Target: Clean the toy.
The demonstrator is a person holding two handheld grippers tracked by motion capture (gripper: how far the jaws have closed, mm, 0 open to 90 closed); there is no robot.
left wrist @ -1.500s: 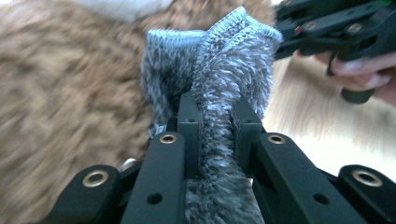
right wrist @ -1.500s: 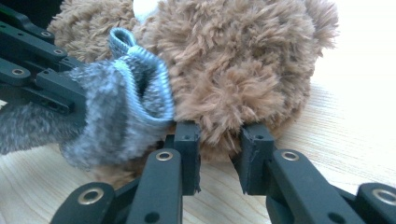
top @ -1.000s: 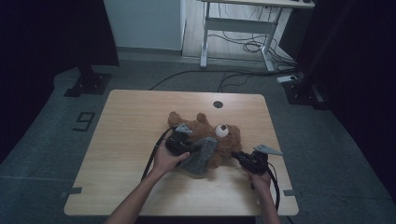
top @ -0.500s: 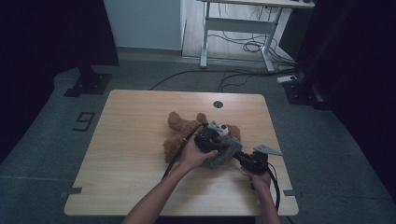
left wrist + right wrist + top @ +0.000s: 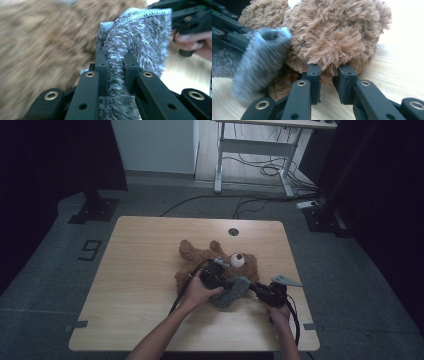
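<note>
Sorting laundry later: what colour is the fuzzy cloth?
Grey cloth with whitish fibres, clearest in the left gripper view.

— Left gripper [image 5: 223, 276]?
— Reached in from the near edge, forearm slanting up to the right, hand wrapped over the body, jaws clamped tight.
— Right gripper [image 5: 256, 289]?
— Low at the near right, held by the right hand [image 5: 279, 310], pointing left toward the other, jaws drawn close.

Cloth [image 5: 231, 292] against the teddy bear [image 5: 220, 265] on the table [image 5: 140, 270], seemingly overlapping its near side.
</note>
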